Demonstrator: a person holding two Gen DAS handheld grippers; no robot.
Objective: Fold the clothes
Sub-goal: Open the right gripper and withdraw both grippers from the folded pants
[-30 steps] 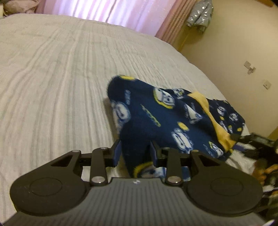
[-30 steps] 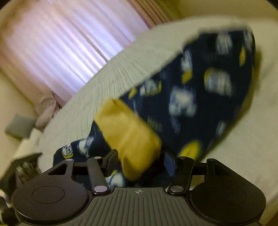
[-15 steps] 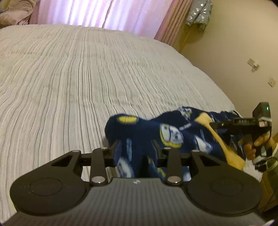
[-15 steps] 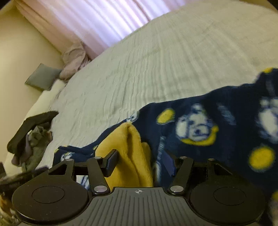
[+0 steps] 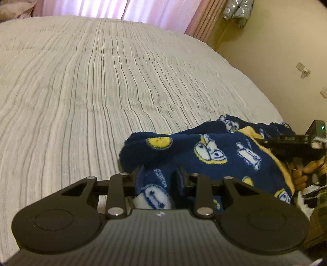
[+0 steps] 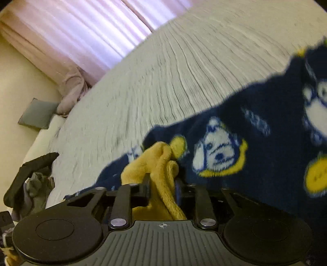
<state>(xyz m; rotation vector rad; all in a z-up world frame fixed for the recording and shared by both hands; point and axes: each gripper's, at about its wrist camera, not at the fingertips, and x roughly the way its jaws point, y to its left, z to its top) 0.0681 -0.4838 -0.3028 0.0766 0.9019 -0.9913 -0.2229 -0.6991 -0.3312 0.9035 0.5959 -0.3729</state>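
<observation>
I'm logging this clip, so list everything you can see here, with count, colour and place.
fleece garment: one, navy with white and yellow print, yellow lining, near edge of the bed
bed cover: one, pale grey, striped, fills most of both views
curtains: pink, behind the bed
cushion: one, grey, beside the bed
silver jacket: one, hanging by the wall
wall sockets: pale, on the cream wall
left gripper: black, clamped on navy fleece
right gripper: black, jaws just closing, pinching the yellow lining

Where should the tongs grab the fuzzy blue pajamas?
By the edges, from the near side. The left tongs pinch a navy corner of the pajamas and the right tongs the bunched yellow band: thick folds that stick up off the bed.
</observation>
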